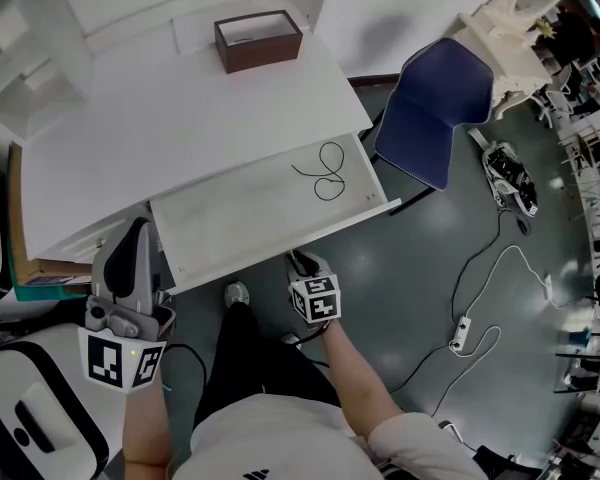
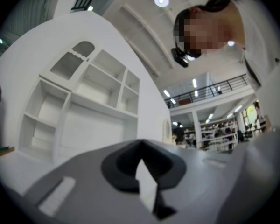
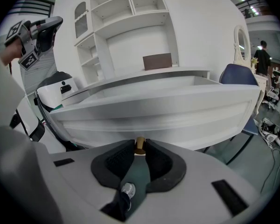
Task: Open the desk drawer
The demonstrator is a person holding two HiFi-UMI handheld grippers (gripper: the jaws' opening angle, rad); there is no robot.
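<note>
The white desk's drawer (image 1: 242, 211) is pulled out toward me, and a thin black cable (image 1: 325, 173) lies in it. In the right gripper view the drawer front (image 3: 154, 111) fills the middle, with a small brass knob (image 3: 140, 143) under it. My right gripper (image 3: 140, 148) is shut on that knob, a dark pad on either side. In the head view the right gripper (image 1: 298, 262) sits at the drawer's front edge. My left gripper (image 1: 135, 233) is held off to the left of the drawer, shut and holding nothing. Its jaws (image 2: 141, 143) point up at the shelving.
A brown open box (image 1: 258, 40) stands at the back of the desk top (image 1: 180, 118). A blue chair (image 1: 430, 118) stands to the right of the desk. Cables and a power strip (image 1: 462, 333) lie on the grey floor. My shoe (image 1: 237, 294) is under the drawer's edge.
</note>
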